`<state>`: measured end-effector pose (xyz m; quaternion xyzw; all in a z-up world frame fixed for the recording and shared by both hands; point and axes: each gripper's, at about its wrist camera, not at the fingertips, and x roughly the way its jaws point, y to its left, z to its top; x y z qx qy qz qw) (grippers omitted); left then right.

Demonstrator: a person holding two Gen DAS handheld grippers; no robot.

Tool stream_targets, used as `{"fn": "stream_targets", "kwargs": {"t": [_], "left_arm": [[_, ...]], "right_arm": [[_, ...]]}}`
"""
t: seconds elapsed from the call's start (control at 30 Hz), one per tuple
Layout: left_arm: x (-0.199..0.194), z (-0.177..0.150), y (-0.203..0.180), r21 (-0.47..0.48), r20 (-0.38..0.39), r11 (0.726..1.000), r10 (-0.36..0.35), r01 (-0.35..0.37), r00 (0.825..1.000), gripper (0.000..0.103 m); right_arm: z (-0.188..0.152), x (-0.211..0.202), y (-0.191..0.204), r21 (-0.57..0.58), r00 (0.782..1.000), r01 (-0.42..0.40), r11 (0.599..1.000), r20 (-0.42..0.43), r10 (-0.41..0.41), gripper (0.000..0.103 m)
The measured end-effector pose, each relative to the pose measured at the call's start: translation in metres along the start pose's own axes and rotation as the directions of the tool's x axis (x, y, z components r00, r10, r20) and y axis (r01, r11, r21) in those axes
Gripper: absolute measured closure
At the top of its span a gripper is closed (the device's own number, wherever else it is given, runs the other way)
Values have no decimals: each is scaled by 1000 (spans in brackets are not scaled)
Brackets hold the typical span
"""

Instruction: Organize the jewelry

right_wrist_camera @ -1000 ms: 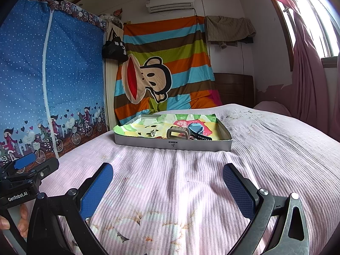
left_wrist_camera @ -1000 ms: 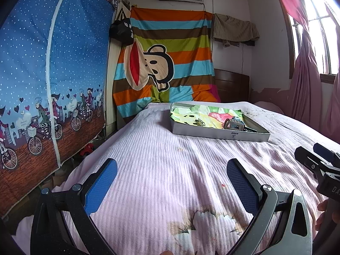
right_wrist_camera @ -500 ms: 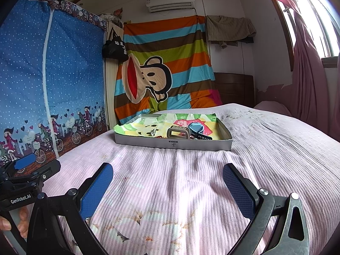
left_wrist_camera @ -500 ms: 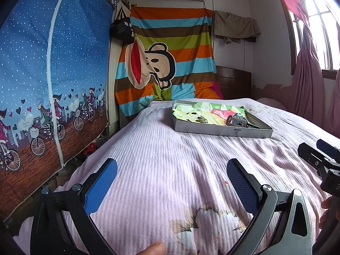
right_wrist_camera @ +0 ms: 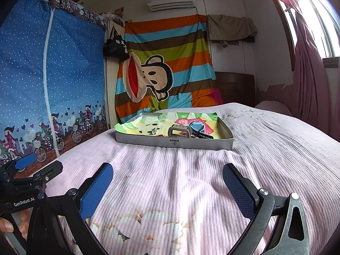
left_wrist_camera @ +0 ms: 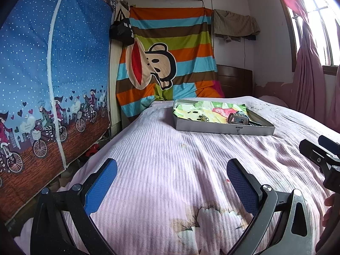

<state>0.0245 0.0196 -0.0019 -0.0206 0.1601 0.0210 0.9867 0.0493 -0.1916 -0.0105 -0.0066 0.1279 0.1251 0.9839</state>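
Note:
A shallow grey box [left_wrist_camera: 223,128] lined with bright paper lies on the pink bedspread, far ahead of both grippers; it also shows in the right wrist view [right_wrist_camera: 174,142]. In it lie a watch with a grey band [right_wrist_camera: 179,132], a blue-faced watch [right_wrist_camera: 196,127] and a small metal trinket [right_wrist_camera: 154,130]. My left gripper [left_wrist_camera: 172,177] is open and empty over the near bedspread. My right gripper [right_wrist_camera: 167,182] is open and empty, level with the left one. The grey-band watch [left_wrist_camera: 238,118] and the trinket [left_wrist_camera: 203,118] show in the left wrist view too.
The pink bedspread [right_wrist_camera: 191,180] covers the bed. A blue fabric wardrobe [left_wrist_camera: 53,74] stands on the left, across a gap from the bed edge. A striped monkey blanket [left_wrist_camera: 170,63] hangs at the back. Pink curtains [right_wrist_camera: 308,74] hang at the right window.
Both views have tilted slightly; the left gripper sits a little lower and flatter. The box now appears a bit closer. Both grippers stay open.

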Motion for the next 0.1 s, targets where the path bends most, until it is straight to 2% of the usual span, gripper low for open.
{"fn": "stream_targets", "kwargs": {"t": [0.1], "left_arm": [[1,-1,1,-2,-9,1000,-1,1,1000,2]], "right_arm": [[0,0,0,1,1000,1,1000,-1,-1,0]]}}
